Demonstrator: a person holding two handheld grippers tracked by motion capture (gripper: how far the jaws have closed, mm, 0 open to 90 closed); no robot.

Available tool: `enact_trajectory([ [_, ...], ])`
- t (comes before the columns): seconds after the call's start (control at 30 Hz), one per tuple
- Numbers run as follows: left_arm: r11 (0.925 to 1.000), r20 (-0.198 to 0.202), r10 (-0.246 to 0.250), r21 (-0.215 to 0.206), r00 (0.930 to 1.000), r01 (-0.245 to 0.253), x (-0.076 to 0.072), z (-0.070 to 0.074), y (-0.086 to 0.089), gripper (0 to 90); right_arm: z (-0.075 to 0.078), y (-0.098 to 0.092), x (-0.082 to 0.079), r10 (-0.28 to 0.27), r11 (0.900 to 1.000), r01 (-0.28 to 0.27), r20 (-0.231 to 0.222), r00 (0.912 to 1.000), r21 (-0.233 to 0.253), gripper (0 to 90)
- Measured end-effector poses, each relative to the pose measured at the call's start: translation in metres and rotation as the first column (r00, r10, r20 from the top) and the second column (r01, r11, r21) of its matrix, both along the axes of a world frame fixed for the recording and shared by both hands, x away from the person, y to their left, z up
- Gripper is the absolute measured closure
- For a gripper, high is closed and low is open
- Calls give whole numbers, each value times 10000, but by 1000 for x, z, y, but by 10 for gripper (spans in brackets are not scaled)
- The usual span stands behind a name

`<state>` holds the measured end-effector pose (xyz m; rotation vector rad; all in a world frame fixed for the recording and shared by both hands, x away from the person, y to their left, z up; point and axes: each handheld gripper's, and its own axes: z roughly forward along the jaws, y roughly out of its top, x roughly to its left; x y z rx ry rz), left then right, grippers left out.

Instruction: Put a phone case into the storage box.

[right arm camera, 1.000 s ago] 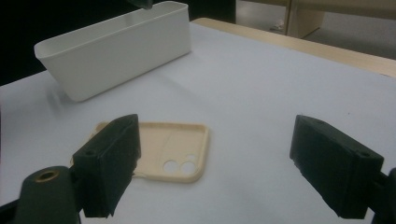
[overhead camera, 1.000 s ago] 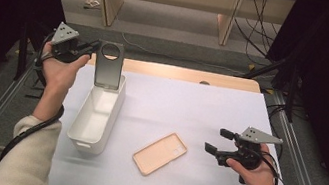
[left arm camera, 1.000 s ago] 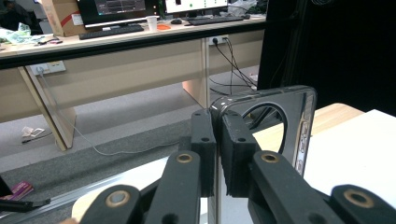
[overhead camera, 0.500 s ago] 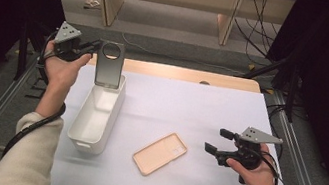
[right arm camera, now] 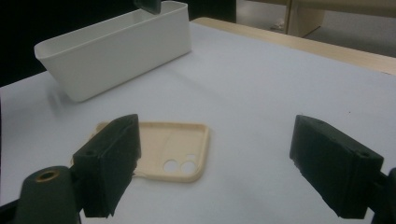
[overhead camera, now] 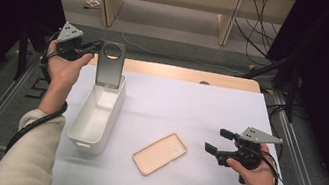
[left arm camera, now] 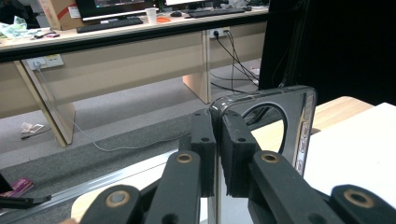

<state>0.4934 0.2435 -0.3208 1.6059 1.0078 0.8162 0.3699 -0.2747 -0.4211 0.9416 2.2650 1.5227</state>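
**Grey case pinched over the bin, right tongs idle**

From the high view I have my left gripper [overhead camera: 93, 49] at the far left corner of the white mat [overhead camera: 200, 108], holding a dark grey phone case [overhead camera: 109, 64] upright, its lower end dipping into the far end of the white bin [overhead camera: 96, 116]. The left gripper view adds what the overhead cannot: the jaws are pressed onto the case's edge near its top corner, and the round camera cut-out [left arm camera: 264, 128] sits just past them.

My right gripper [overhead camera: 217, 142] hovers over the mat's near right part, jaws spread wide with nothing between them. Its own view shows the beige phone case [right arm camera: 168, 151] lying flat, open side up, just beyond the left jaw, with two small round holes that the high view blurs. The bin stands farther off behind it.
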Motion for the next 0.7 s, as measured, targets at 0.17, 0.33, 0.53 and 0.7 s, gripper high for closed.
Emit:
enact_trajectory([
  [0.17, 10000, -83, 10, 18, 10000, -10, 2, -3, 0, 840, 0, 0, 0, 15, 10000, -15, 8, 10000, 10, 171],
  [0.33, 10000, -77, -78, 9, 9999, 78, 6, -6, 0, 840, 0, 0, 0, 9, 10000, -9, -1, 10000, 6, 171],
  [0.53, 9999, -164, -72, 69, 9998, 73, 10, -9, 1, 840, 0, 0, 0, 9, 10000, -9, -1, 10000, 10, 171],
  [0.7, 10000, -255, -78, 13, 9996, 79, 12, -13, 1, 840, 0, 0, 0, 9, 10000, -9, 1, 10000, 14, 171],
])
